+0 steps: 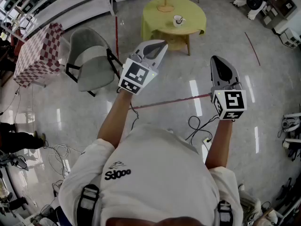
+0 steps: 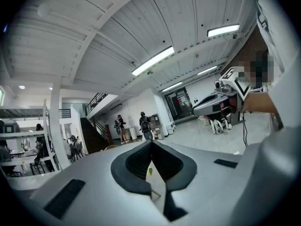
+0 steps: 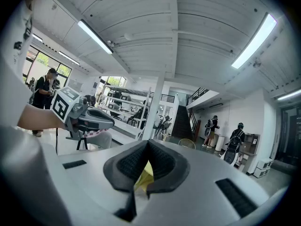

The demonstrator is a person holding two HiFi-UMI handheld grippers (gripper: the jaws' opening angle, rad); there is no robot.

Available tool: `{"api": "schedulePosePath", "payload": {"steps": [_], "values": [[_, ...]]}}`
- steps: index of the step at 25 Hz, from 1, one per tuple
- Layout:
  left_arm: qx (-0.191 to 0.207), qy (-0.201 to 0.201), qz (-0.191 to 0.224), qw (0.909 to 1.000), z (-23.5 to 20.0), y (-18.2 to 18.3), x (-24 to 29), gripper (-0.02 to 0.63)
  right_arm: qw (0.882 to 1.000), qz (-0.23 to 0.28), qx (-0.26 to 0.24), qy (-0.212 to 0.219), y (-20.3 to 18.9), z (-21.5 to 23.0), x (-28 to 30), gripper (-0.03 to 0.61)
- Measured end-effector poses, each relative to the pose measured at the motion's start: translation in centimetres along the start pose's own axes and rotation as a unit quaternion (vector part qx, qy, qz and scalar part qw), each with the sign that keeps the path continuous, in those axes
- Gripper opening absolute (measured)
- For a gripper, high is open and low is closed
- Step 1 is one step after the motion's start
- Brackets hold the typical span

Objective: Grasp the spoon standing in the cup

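Observation:
A white cup (image 1: 178,20) with a spoon standing in it sits on a round yellow-green table (image 1: 190,13) far ahead in the head view. Both grippers are held up in the air, well short of that table. My left gripper (image 1: 162,44) points toward the table with its jaws shut and nothing between them. My right gripper (image 1: 217,59) is also shut and empty. In the left gripper view the pads of the left gripper (image 2: 151,143) meet at the tip. The right gripper view shows the right gripper (image 3: 148,143) closed the same way.
A grey chair (image 1: 91,60) stands left of the grippers, with a red-checked table (image 1: 40,51) further left. A wooden post base (image 1: 165,6) rests on the yellow-green table. Cables (image 1: 200,126) lie on the glossy floor. Several people (image 2: 146,124) stand far off.

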State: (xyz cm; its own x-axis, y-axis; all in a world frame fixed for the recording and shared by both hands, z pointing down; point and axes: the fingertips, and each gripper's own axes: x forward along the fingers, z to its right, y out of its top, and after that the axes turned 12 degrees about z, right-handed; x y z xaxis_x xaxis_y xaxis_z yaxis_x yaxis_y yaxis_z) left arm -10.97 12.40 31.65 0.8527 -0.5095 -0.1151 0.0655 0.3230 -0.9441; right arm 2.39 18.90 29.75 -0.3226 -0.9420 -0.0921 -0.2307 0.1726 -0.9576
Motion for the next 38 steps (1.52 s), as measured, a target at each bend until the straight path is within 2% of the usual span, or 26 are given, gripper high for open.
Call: {"api": "schedulePosePath", "payload": {"steps": [7, 12, 19, 23, 27, 32, 38], "values": [[-0.006, 0.0, -0.006, 1.0, -0.1, -1.0, 1.1, 0.026, 1.0, -0.003, 0.009, 0.0, -1.0, 0.9, 0.7, 0.021], [-0.004, -0.002, -0.013, 0.9999, 0.9, -1.1, 2.9, 0.026, 0.999, 0.014, 0.043, 0.005, -1.1, 2.8, 0.0, 0.021], [-0.005, 0.019, -0.019, 0.9996, 2.7, -0.9, 6.0, 0.026, 0.999, 0.006, 0.023, 0.03, -2.6, 6.4, -1.1, 0.021], [-0.008, 0.03, -0.029, 0.9991, 2.8, -1.8, 7.4, 0.026, 0.999, 0.001, 0.028, 0.035, -3.8, 8.3, -0.7, 0.021], [-0.012, 0.023, -0.037, 0.999, 2.9, -3.4, 9.5, 0.026, 0.999, -0.001, 0.042, 0.031, -5.4, 10.1, 0.1, 0.021], [-0.021, 0.015, -0.041, 0.9988, -0.4, -6.9, 12.5, 0.026, 0.999, -0.006, 0.049, 0.018, -8.1, 11.9, 4.7, 0.021], [-0.025, 0.0, -0.042, 0.9988, -8.3, -10.9, 18.0, 0.026, 0.997, -0.003, 0.071, 0.003, -9.5, 15.0, 13.9, 0.021]]}}
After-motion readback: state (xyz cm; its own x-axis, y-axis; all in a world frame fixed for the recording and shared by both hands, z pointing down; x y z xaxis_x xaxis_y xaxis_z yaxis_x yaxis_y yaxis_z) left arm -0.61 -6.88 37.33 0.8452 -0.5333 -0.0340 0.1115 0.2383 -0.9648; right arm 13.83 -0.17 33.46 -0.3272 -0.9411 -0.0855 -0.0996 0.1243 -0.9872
